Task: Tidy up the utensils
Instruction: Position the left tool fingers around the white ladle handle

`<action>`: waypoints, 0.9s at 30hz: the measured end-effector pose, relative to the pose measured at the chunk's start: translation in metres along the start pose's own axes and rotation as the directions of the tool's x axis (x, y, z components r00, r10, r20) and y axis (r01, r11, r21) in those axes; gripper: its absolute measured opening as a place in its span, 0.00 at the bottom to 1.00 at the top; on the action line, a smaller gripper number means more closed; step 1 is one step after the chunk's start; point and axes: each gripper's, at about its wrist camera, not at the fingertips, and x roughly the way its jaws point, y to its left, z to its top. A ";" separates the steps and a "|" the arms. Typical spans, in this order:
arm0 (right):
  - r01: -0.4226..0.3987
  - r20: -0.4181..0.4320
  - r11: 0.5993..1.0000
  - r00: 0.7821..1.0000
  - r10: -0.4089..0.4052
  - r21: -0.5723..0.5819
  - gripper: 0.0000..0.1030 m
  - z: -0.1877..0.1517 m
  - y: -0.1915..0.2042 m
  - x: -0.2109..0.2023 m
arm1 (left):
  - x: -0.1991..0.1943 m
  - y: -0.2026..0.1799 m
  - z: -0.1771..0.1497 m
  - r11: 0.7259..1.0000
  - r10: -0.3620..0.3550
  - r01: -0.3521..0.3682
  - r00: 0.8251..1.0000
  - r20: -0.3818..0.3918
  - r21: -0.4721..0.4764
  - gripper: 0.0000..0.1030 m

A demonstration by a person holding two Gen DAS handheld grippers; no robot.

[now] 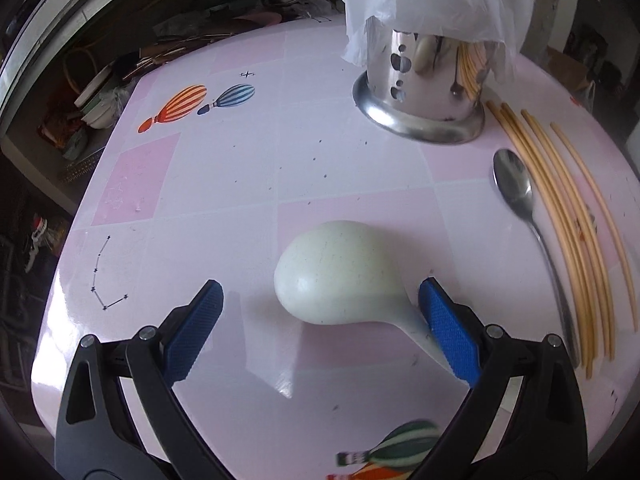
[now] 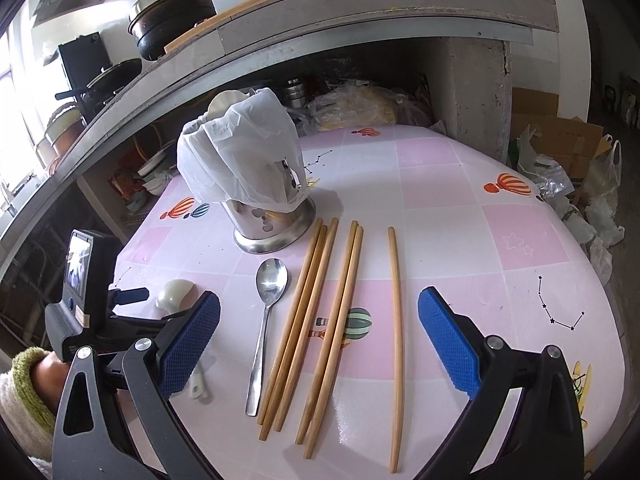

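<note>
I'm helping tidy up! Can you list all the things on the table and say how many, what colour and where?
Rice paddle: one, pale white, near table edge, between the left gripper's fingers.
Metal spoon: one, silver, beside the chopsticks.
Chopsticks: six, tan; five close together, one apart.
Utensil holder: one, shiny steel, behind the spoon.
Plastic bag: one, white, draped over the holder.
Table: pink checks, balloon prints.
Left gripper: open.
Right gripper: open, above the chopsticks.

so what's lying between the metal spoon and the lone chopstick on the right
Five wooden chopsticks lie side by side between the metal spoon and the lone chopstick, clearest in the right wrist view.
</note>
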 end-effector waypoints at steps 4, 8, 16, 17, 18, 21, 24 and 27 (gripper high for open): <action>0.009 0.000 1.000 1.000 -0.009 -0.012 0.94 -0.002 0.001 0.000 | -0.006 0.009 -0.007 0.999 -0.018 0.019 1.000 -0.011 0.049 0.92; 0.022 -0.003 0.999 1.000 -0.022 -0.023 0.94 -0.002 0.002 -0.001 | -0.008 0.021 -0.013 0.996 -0.070 0.071 0.997 -0.023 0.047 0.92; 0.092 0.030 0.992 0.995 -0.090 -0.084 0.94 -0.003 0.011 -0.006 | -0.013 0.044 -0.020 0.996 -0.073 0.074 0.997 -0.013 0.047 0.92; 0.100 0.035 0.991 0.995 -0.097 -0.090 0.94 -0.003 0.012 -0.007 | -0.015 0.046 -0.021 0.996 -0.075 0.075 0.997 -0.005 0.046 0.92; 0.111 0.043 0.989 0.993 -0.107 -0.096 0.94 -0.003 0.013 -0.008 | -0.018 0.047 -0.021 0.996 -0.080 0.079 0.997 0.007 0.044 0.92; 0.134 0.067 0.984 0.990 -0.127 -0.115 0.94 -0.001 0.018 -0.011 | -0.028 0.051 -0.021 0.993 -0.112 0.111 0.993 0.046 0.027 0.92; 0.137 0.085 0.981 0.988 -0.126 -0.140 0.94 0.000 0.025 -0.013 | -0.037 0.052 -0.021 0.989 -0.147 0.147 0.985 0.086 0.004 0.92; 0.121 0.089 0.980 0.990 -0.108 -0.156 0.94 0.001 0.031 -0.014 | -0.044 0.051 -0.022 0.986 -0.162 0.165 0.980 0.112 -0.011 0.92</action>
